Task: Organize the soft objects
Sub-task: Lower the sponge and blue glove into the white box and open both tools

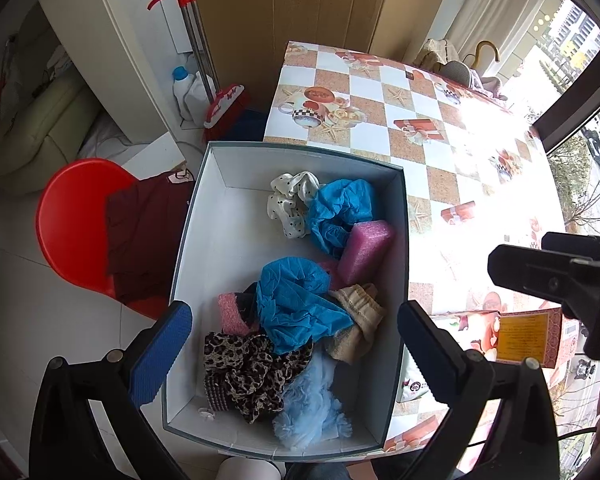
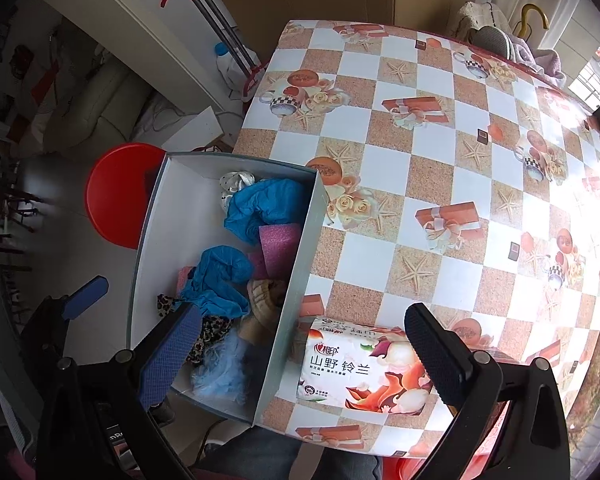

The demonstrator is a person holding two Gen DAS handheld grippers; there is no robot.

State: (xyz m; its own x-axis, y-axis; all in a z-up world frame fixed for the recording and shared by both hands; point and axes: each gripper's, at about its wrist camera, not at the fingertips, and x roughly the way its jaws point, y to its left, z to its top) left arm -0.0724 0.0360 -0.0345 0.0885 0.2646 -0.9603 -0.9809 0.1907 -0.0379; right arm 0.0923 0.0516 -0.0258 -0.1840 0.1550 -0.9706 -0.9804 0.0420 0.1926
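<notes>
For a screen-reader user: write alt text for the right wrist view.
The open right gripper hovers empty over a floral-printed tissue pack on the checkered tablecloth, beside a grey cardboard box holding crumpled blue fabric and other soft items.

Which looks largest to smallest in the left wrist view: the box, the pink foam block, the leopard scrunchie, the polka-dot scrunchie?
1. box
2. leopard scrunchie, though it lies nearer the camera
3. pink foam block and polka-dot scrunchie look alike; unranked
</notes>
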